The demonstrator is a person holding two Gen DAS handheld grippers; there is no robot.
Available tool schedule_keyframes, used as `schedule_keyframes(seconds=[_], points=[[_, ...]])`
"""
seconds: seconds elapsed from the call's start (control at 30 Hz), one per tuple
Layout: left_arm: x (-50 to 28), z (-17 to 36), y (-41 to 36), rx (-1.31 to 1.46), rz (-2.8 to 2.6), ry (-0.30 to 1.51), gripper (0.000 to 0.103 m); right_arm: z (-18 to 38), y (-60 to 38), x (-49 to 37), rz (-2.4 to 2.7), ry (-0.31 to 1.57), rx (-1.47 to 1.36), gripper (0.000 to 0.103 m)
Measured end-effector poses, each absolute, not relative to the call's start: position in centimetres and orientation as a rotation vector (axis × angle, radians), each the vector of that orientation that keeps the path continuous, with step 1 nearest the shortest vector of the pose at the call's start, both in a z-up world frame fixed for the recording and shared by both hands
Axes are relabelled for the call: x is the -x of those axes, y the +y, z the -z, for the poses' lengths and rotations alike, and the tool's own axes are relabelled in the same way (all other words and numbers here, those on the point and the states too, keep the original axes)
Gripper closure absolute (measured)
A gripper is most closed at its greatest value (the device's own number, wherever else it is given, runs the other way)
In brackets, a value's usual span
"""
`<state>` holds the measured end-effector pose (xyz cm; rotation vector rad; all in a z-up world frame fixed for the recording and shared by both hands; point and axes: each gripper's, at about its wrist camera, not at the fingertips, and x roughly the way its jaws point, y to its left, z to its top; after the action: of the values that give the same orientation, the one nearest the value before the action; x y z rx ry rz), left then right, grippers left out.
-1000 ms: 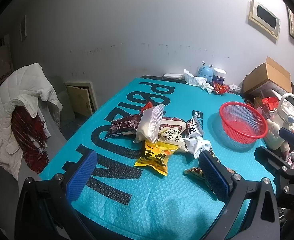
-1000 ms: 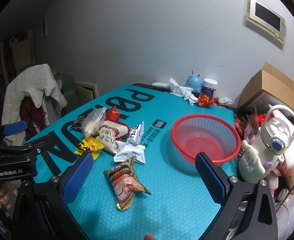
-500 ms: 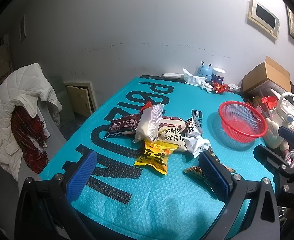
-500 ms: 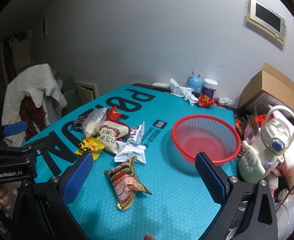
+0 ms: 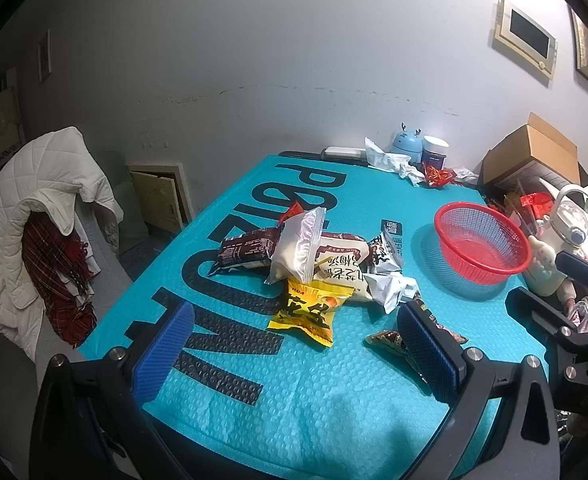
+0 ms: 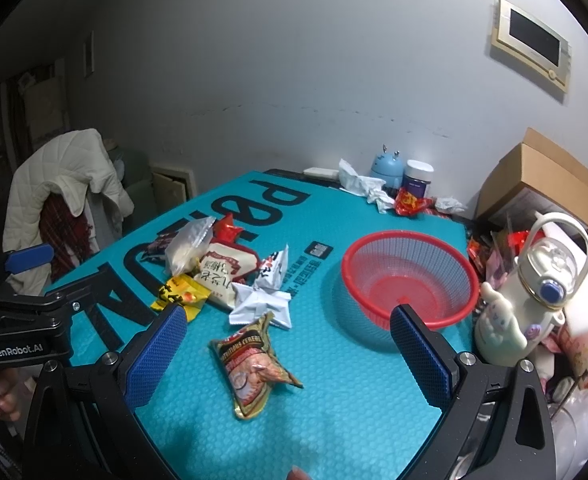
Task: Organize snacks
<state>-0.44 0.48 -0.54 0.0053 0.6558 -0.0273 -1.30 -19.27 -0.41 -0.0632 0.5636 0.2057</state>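
Hovering with jaws spread and empty, the right gripper (image 6: 288,354) frames the cereal packet (image 6: 252,364); pinch its middle, then lift toward the red basket (image 6: 410,280) beyond the right jaw. The left gripper (image 5: 294,354) hangs spread too.

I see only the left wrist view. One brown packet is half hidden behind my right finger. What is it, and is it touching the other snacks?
Observer: In the right wrist view it is a cereal packet, lying flat, its top corner just under the crumpled white packet.
Operator: Is anything inside the red basket?
Observer: No snack shows in it; the right wrist view sees bare red bottom.
Operator: Is the right gripper holding something?
Observer: No, the right gripper is open, above the cereal packet.
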Motion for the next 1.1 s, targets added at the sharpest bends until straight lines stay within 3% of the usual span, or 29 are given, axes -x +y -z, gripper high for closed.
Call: schedule_keyframes(seconds=[0.6,1.1], points=[[1.9,-0.1,1.0,0.003,0.05,0.632,0.0,-0.1,-18.7,2.6,-0.217,0.548,0.059,0.0],[1.6,2.5,1.5,0.012,0.077,0.7,0.0,2.4,-17.8,2.2,-0.291,0.614,0.043,0.0]])
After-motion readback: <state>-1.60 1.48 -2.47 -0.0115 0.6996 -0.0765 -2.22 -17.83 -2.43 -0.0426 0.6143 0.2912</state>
